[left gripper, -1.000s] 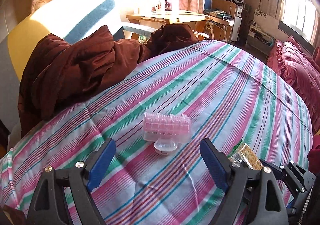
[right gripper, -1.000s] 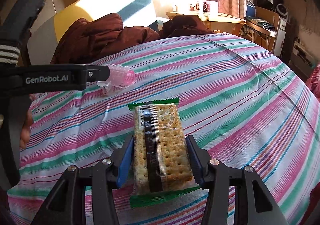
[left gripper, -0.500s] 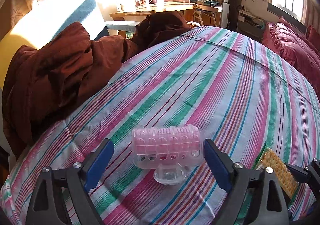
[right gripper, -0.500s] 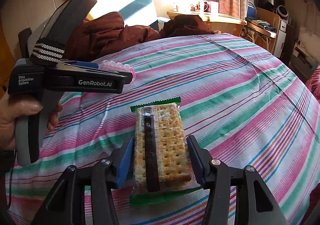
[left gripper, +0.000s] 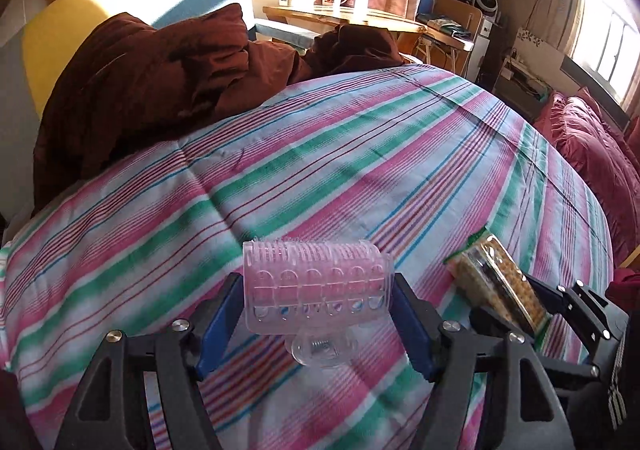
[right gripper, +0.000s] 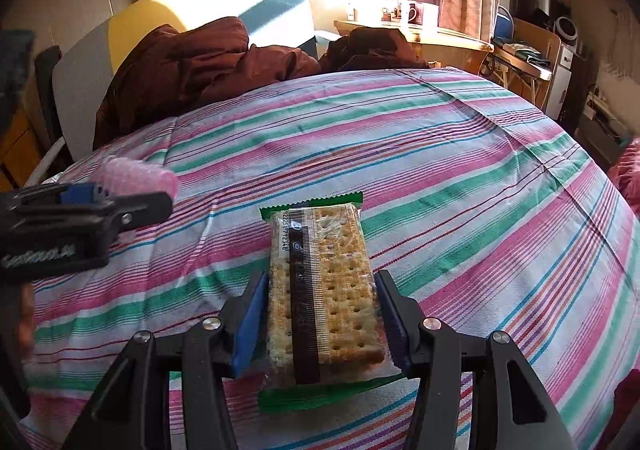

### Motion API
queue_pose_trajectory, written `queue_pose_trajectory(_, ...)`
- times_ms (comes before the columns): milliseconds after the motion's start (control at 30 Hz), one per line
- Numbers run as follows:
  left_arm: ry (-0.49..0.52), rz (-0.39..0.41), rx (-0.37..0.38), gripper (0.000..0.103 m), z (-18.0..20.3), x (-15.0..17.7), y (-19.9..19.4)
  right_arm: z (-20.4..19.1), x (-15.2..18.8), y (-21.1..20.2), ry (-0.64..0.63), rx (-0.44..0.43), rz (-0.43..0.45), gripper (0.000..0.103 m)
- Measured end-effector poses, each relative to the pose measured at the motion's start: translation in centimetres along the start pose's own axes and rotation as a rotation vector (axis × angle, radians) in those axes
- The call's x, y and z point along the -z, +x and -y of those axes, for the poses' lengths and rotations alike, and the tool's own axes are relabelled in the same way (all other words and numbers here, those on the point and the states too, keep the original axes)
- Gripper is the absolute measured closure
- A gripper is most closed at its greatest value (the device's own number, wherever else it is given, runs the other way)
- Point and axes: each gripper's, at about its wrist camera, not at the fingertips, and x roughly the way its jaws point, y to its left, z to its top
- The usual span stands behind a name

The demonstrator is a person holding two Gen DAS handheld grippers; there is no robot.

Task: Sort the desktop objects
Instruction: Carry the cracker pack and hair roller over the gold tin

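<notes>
Pink hair roller (left gripper: 318, 286) sits crosswise between the left tool's (left gripper: 316, 324) blue pads, pinched at both ends just above the striped bedspread (left gripper: 360, 154). Beside it, the right tool (right gripper: 320, 320) points forward, level, squeezing the cracker packet (right gripper: 320, 290) by its long sides over the bed.
</notes>
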Motion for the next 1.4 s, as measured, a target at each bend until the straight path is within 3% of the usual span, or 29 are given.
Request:
queue_pose_trajectory(167, -0.029, 0.041, -0.030, 0.030, -0.5, 5.0, -5.4, -0.5, -0.1, 0.0, -0.026, 0.022, -0.013, 0.047)
queue_pose_trajectory(367, -0.088, 0.095, -0.002, 0.030, -1.7, 9.9, -11.5, -2.0, 0.8, -1.2, -0.068, 0.004, -0.031, 0.054)
queue_pose_trajectory(600, -0.129, 0.132, -0.010, 0.030, -3.3, 14.4, -15.3, -6.1, 3.3, -3.2, -0.124, -0.047, -0.033, 0.055)
queue_pose_trajectory(900, -0.229, 0.204, -0.032, 0.030, -6.9, 19.1, -19.9, -13.1, 5.3, -6.3, -0.164, -0.280, -0.010, 0.055)
queue_pose_trajectory(1233, -0.387, 0.299, -0.185, 0.030, -15.4, 23.4, -26.1, -26.5, 5.4, -12.2, -0.384, -0.526, 0.071, 0.055)
queue_pose_trajectory(1400, -0.444, 0.336, -0.260, 0.030, -19.4, 24.9, -28.5, -32.4, 5.2, -13.4, -0.467, -0.591, 0.083, 0.055)
